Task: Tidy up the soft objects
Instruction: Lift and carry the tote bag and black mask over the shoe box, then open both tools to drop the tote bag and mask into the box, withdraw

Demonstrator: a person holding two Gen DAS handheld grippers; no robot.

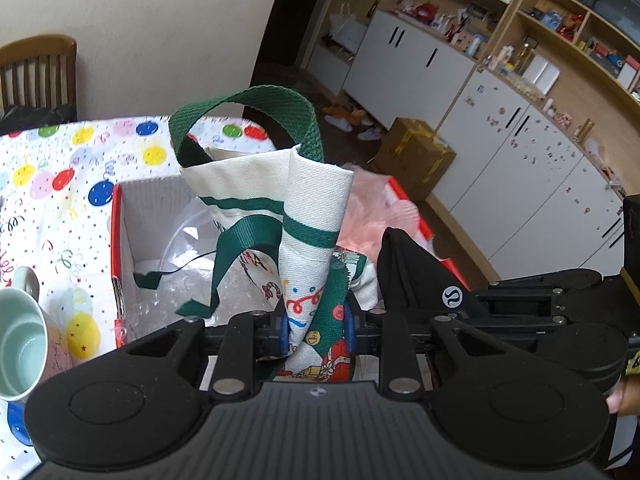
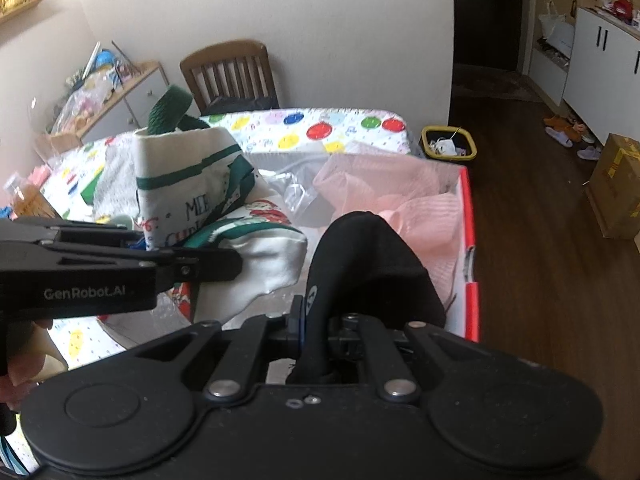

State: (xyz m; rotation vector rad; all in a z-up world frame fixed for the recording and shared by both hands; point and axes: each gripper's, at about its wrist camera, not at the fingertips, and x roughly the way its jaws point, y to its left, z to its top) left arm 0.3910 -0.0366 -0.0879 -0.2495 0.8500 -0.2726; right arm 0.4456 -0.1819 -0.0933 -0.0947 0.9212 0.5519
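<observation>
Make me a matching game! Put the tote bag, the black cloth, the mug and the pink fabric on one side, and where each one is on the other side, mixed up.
Things:
1. tote bag
2. black cloth
3. mug
4. pink fabric

Places:
A. lying in the red box
B. pinched in the right gripper
C. standing on the balloon tablecloth
D. pinched in the left gripper

Pairs: 1-D, 2-B, 3-C, 4-A

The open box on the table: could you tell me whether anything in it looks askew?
Yes. The tote bag, clamped in the left gripper, stands crumpled and twisted in the box, one green strap dangling loose. The pink fabric lies bunched at the far side.
</observation>
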